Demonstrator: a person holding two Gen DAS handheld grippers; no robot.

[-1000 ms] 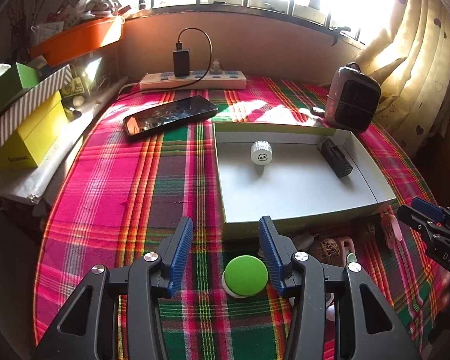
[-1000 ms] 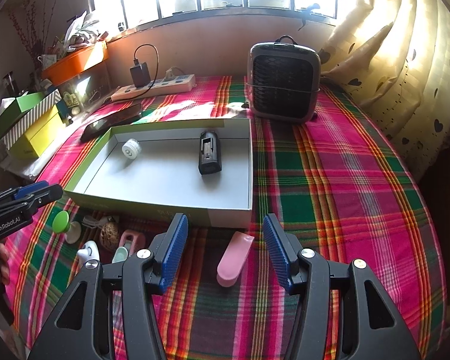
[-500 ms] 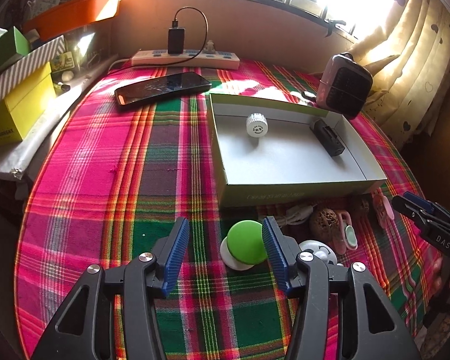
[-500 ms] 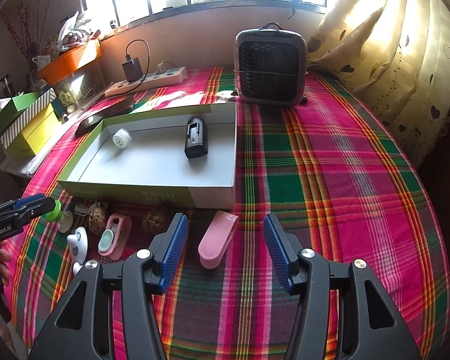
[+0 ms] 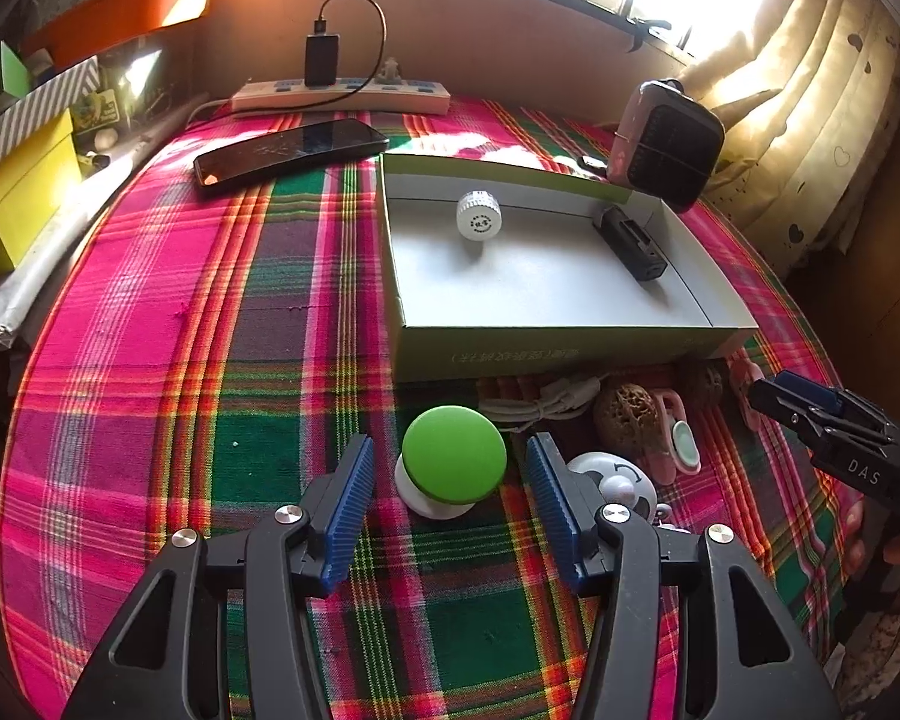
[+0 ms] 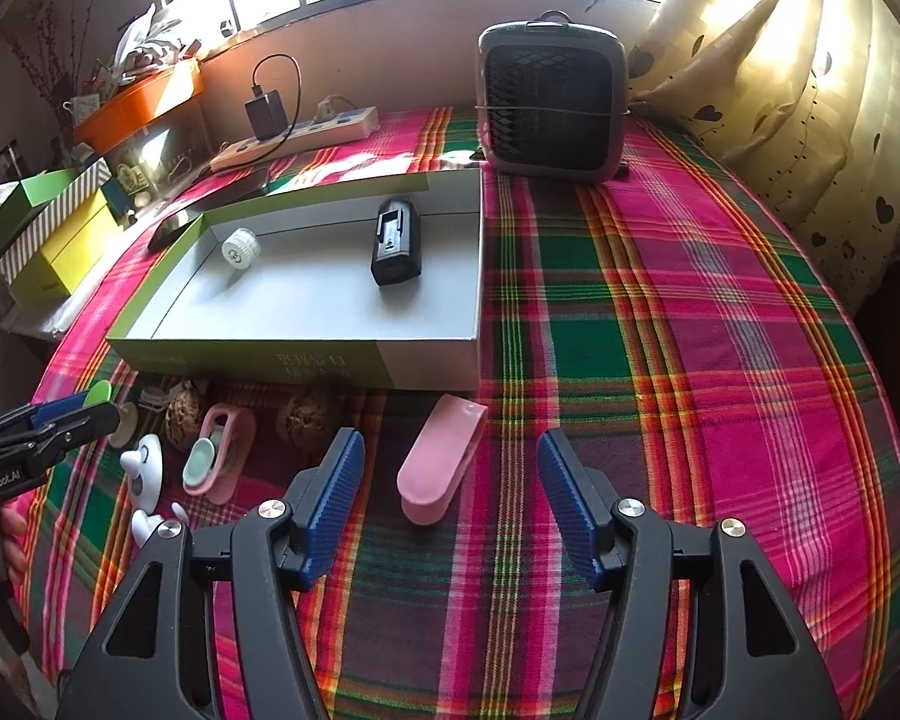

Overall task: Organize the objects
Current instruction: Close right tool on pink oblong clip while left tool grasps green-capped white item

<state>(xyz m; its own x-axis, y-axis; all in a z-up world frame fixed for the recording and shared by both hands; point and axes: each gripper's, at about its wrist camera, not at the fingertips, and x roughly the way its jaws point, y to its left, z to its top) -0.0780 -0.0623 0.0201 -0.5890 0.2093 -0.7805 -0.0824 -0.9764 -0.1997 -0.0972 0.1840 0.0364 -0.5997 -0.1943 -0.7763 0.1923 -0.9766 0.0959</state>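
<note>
1. The left claw [image 5: 450,495] stands spread, and its jaws have just been widening. The green-capped knob [image 5: 453,455] sits squarely between the blue pads [image 5: 349,501], which do not touch it on either side. It rests on the plaid worktop [image 5: 210,360], tipped on its white base.
2. The right claw [image 6: 450,498] is spread too, its jaws also just widened. The pink clip [image 6: 441,457] lies between them, clear of both pads and nearer the left-hand one.
3. The clip's long axis runs slantwise, from close by the claw up and to the right toward the box. I judge the jaws would close across its narrow width, though a slight turn of the wrist might square them better.
4. Each piece lies straight ahead of its own claw, so neither hand needs to reach across the other.
5. Beyond them the shallow grey box [image 6: 426,366] stands open, holding a white cap [image 6: 240,249] and a black block [image 6: 396,243]. It is near both claws, the likely place for both pieces.
</note>
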